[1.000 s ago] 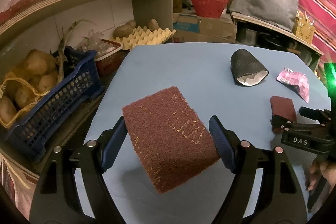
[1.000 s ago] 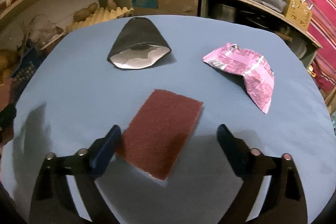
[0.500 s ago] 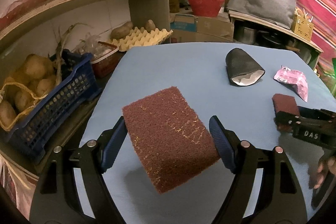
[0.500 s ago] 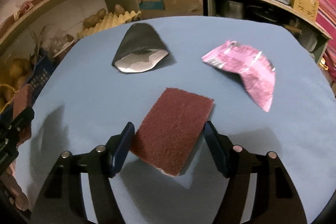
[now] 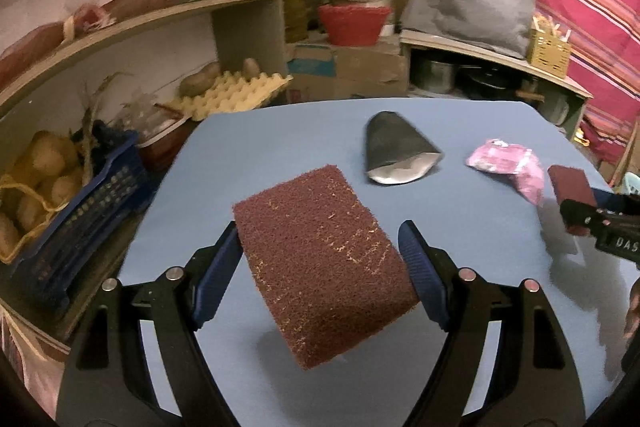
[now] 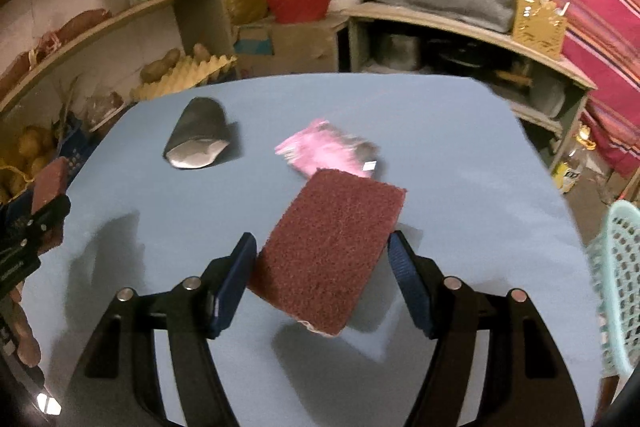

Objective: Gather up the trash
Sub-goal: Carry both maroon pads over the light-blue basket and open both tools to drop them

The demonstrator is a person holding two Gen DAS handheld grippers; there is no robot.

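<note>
Left claw [image 5: 320, 259] is clamped on a maroon scouring pad [image 5: 324, 263], lifted clear of the blue bench [image 5: 280, 131]; the pad's shadow falls on the surface beneath it. Right claw [image 6: 320, 267] likewise grips a second maroon pad [image 6: 332, 251], raised and tilted over the bench.

Left wrist view only: blue crate [image 5: 80, 211] of potatoes beside the bench, egg tray [image 5: 236, 91] behind it. It shows the right claw edge-on at the right margin, its pad seen as a narrow slab.

Right wrist view only: pale green mesh basket [image 6: 616, 291] at the right edge, cut off by the frame. The left claw shows at the left margin, largely cropped.

Both views: black pouch [image 6: 198, 135] with silver lining lying on the bench, and a pink wrapper [image 6: 320, 151] near it. In the right wrist view the wrapper is blurred and its near edge is hidden behind the held pad. Print on the wrapper cannot be made out.
</note>
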